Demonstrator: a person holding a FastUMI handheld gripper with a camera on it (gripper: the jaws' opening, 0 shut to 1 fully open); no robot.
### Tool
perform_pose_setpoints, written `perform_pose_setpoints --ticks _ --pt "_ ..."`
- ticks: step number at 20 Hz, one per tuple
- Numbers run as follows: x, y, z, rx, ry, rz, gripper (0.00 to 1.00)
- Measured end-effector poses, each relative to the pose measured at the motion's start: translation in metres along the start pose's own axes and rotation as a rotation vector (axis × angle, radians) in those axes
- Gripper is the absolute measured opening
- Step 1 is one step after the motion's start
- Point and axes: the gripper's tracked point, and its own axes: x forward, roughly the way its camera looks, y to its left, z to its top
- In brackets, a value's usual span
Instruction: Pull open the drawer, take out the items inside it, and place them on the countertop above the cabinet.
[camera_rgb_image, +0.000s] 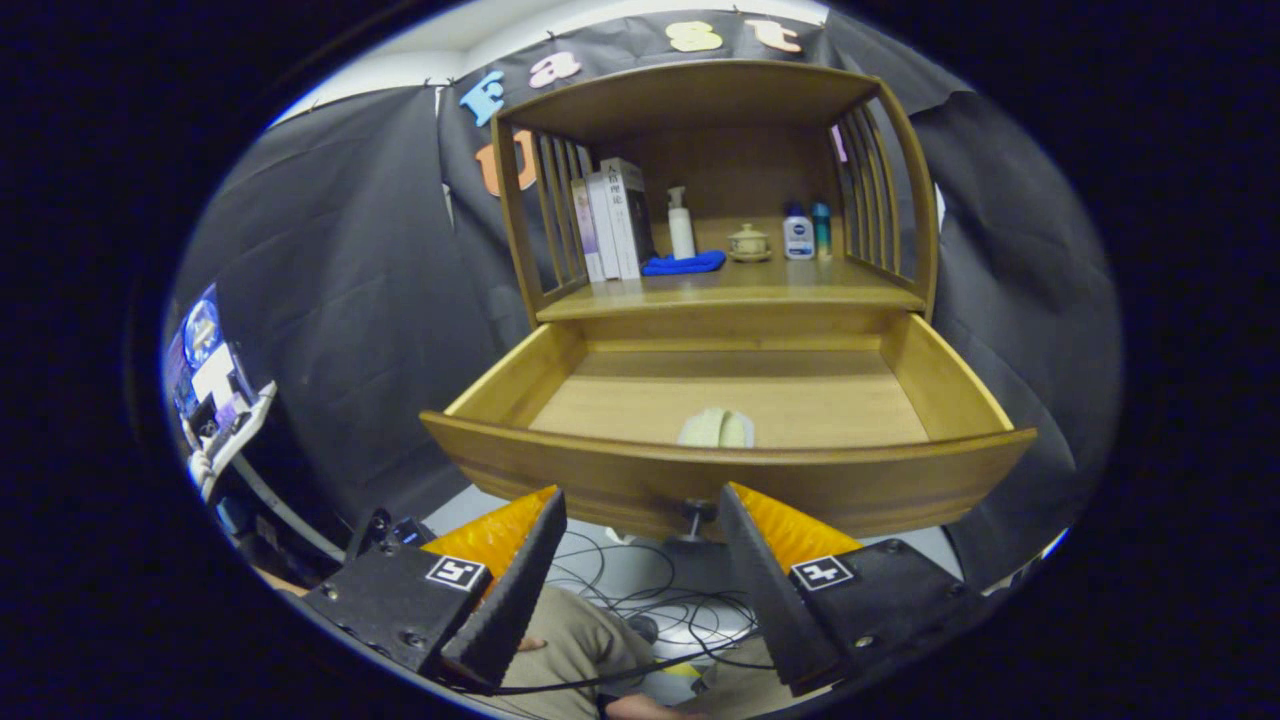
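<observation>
drawer open, one thing left to lift out

the drawer (730, 470) stands pulled well out from the cabinet (720, 300), so by my reckoning the opening step is done and taking things out is the step in hand. a small pale folded item (716, 429) lies on the drawer floor, just behind the front panel and near its middle; i can't tell what it is made of. i see nothing else in the drawer, though the front panel hides the nearest strip of the floor.

my gripper (640, 505) is spread wide with nothing between its fingers. it sits low, in front of the drawer front, with the little knob (697, 515) showing in the gap between the fingertips.

next i'd need to rise over the front panel, tip down into the drawer and close on the pale item, then carry it up to the countertop (740, 285), where books (612, 220), bottles (681, 225), a blue cloth (685, 264) and a small lidded cup (749, 243) already stand.
</observation>
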Motion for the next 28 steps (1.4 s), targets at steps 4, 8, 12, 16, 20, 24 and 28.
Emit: perform_pose_setpoints --ticks 4,8,12,16,20,24,28 --pt "0.026 -0.014 0.036 0.005 0.019 -0.061 0.98" --pt "0.064 -0.017 0.044 0.100 0.133 -0.023 0.98" --pt "0.100 -0.041 0.044 0.155 0.228 -0.082 0.95" --pt "0.126 -0.058 0.032 0.163 0.349 -0.133 0.91" --pt "0.140 -0.068 0.012 0.181 0.454 -0.181 0.75" --pt "0.146 -0.064 0.001 0.154 0.505 -0.182 0.61" --pt "0.155 -0.070 -0.004 0.141 0.521 -0.208 0.44"
